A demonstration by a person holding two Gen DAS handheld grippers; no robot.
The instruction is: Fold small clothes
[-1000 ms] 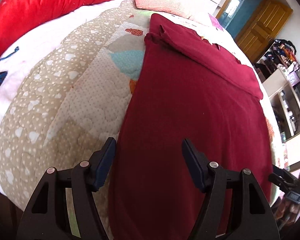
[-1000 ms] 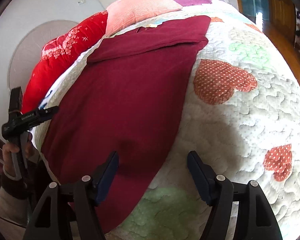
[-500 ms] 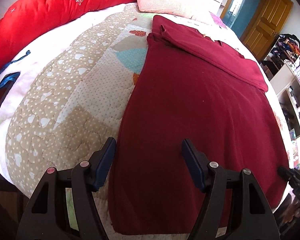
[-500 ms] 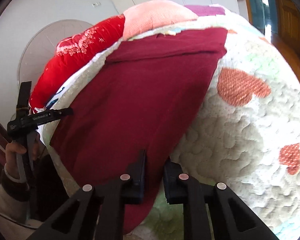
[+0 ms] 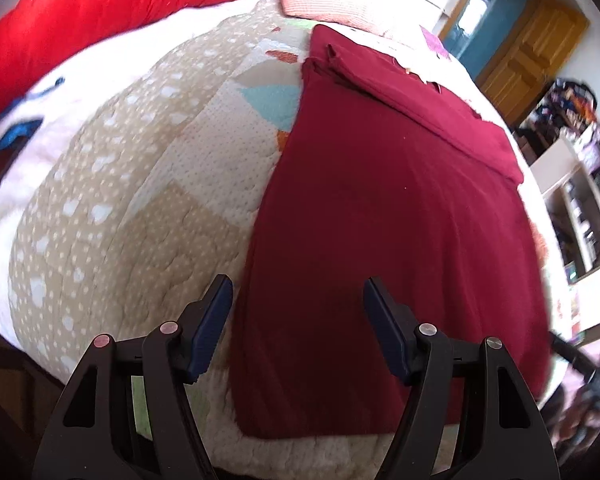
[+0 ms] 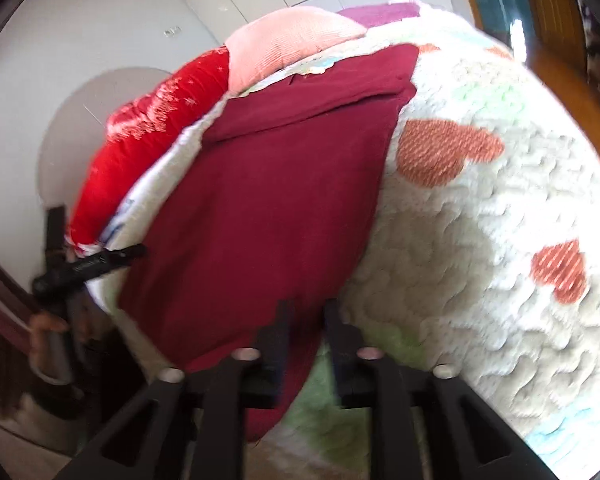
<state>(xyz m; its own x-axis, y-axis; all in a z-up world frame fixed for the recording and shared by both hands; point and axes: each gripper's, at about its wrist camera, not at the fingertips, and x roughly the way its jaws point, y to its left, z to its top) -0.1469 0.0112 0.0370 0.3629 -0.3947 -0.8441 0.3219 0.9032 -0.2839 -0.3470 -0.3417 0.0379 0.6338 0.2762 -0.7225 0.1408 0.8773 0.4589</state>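
Across the bed, a big quilted patchwork bedspread (image 5: 148, 184) with hearts and dots covers pretty much everything, and the dark red knit garment (image 5: 380, 216) is spread flat on top of it, lengthwise, with its far end folded over into a band. Up at the head of the bed sits a bright red padded duvet (image 5: 100, 12) next to a pale pink ribbed pillow (image 6: 292, 44). Off to the side you can see a brown wooden door (image 5: 528, 52).

Left gripper (image 5: 298, 320) hovers over the garment's near left corner with its blue-padded jaws spread wide, nothing between them. Right gripper (image 6: 306, 320) has its jaws pinched nearly together on the near right edge of the garment, fabric caught between them, though that view is kinda blurry.
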